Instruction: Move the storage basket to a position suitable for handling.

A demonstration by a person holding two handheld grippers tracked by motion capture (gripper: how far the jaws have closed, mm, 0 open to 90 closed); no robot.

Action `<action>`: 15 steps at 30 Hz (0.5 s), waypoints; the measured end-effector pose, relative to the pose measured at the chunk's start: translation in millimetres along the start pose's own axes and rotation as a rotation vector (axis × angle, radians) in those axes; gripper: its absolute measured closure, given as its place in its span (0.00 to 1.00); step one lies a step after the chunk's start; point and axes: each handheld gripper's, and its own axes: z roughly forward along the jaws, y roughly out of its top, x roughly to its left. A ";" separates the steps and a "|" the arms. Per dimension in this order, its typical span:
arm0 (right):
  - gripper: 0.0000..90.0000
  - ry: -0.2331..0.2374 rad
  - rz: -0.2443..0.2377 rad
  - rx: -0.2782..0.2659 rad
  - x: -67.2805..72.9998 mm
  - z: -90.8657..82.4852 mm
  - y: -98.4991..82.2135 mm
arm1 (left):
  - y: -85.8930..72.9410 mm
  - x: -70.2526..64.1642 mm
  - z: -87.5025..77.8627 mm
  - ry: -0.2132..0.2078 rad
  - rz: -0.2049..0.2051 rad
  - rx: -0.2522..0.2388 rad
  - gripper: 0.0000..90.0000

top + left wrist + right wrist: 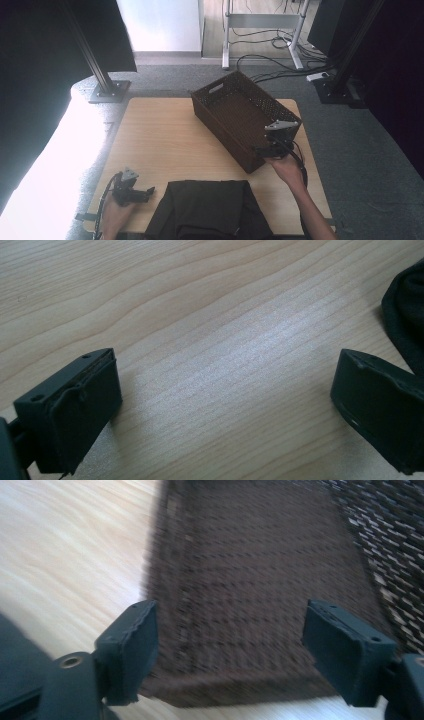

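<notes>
High view is showing, at the left, the left hand-held gripper point(145, 192) lying low on the wooden table point(160, 140) near its front edge, its jaws pointing toward the black cloth point(207, 207) just beside it. Left gripper view is showing those jaws standing wide apart over bare wood, with nothing between them and a fold of the cloth at the right edge. Moving right in the high view, the cloth is lying at the front middle of the table. Farther right, the brown woven basket point(235, 112) is sitting at an angle on the table, empty inside. The right hand-held gripper point(265, 150) is hanging at the basket's near corner. Right gripper view is showing its jaws spread wide over the basket's near wall, gripping nothing.
</notes>
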 end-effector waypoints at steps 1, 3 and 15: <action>0.20 -0.017 0.002 0.002 -1.1 0.4 -2.7 | 0.0 -0.1 0.0 0.000 -0.001 0.000 0.00; 0.18 -0.042 0.011 0.016 -3.4 2.1 -7.7 | 0.0 0.1 0.0 0.001 0.002 0.000 0.00; 0.15 -0.074 0.056 0.013 -12.4 1.1 -22.0 | -0.2 -0.3 -0.2 -0.002 0.003 0.001 0.00</action>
